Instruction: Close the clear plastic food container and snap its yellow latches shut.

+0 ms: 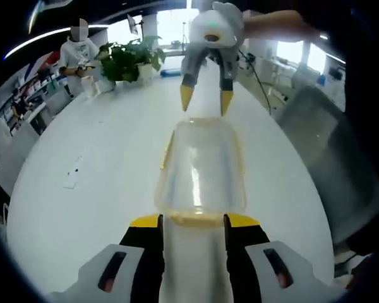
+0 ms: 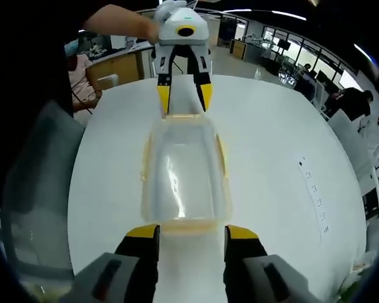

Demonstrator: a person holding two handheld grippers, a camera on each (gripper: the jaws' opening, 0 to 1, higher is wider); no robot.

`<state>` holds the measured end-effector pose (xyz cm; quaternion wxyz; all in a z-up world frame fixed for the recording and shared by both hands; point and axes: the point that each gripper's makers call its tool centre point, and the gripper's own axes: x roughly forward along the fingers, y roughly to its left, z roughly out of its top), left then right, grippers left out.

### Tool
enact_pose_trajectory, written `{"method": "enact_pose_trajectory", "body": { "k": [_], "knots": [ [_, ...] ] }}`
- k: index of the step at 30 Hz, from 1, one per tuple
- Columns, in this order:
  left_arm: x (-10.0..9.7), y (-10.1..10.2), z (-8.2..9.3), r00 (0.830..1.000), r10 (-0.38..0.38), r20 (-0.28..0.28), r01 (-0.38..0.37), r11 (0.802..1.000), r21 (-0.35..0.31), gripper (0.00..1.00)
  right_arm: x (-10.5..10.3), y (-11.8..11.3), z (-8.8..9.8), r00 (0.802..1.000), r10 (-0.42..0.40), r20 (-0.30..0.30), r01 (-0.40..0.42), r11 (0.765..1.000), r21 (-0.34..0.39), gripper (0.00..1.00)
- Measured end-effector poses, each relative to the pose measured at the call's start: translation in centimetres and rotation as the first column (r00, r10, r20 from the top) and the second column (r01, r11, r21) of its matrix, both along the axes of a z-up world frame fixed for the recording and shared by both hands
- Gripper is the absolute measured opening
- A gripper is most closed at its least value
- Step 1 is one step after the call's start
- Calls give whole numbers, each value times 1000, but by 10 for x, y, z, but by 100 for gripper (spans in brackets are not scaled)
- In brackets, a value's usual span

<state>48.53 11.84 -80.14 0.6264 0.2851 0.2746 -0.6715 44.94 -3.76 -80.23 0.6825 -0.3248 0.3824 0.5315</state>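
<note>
The clear container (image 1: 201,172) lies on the white table (image 1: 101,189) between both grippers. Left gripper (image 1: 192,222) and right gripper (image 2: 191,232) stand wide open, holding nothing — an uneven push may slide the container away.

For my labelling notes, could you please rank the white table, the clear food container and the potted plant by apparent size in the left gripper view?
1. white table
2. clear food container
3. potted plant, though it stands farther away, so it may truly be bigger.
</note>
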Motion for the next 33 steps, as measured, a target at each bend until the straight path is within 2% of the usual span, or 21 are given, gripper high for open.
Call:
{"method": "enact_pose_trajectory", "body": {
  "k": [6,8,11,15,24,26,33],
  "knots": [
    [-2,-14,9,1000,0,-2,0,999,-33,34,6,16,7,1000,-11,-10,11,998,58,35],
    [-2,-14,3,998,-37,50,36,999,16,33,10,18,7,1000,-15,-7,16,998,62,35],
    [-6,-26,5,999,-24,29,24,1000,-8,33,11,32,6,1000,-9,-18,11,996,88,31],
    [-8,-42,8,1000,-6,9,6,999,-49,33,11,57,5,1000,29,-8,-29,994,101,32],
    [-8,-49,11,1000,-9,4,9,998,-65,32,11,70,3,999,47,-10,-45,993,106,32],
    [-9,-53,11,1000,2,-15,-3,997,-71,31,11,74,4,999,50,-10,-49,992,114,32],
    [-28,-73,5,999,-33,-21,32,997,-76,31,24,81,5,998,62,1,-62,991,118,32]
  ]
}}
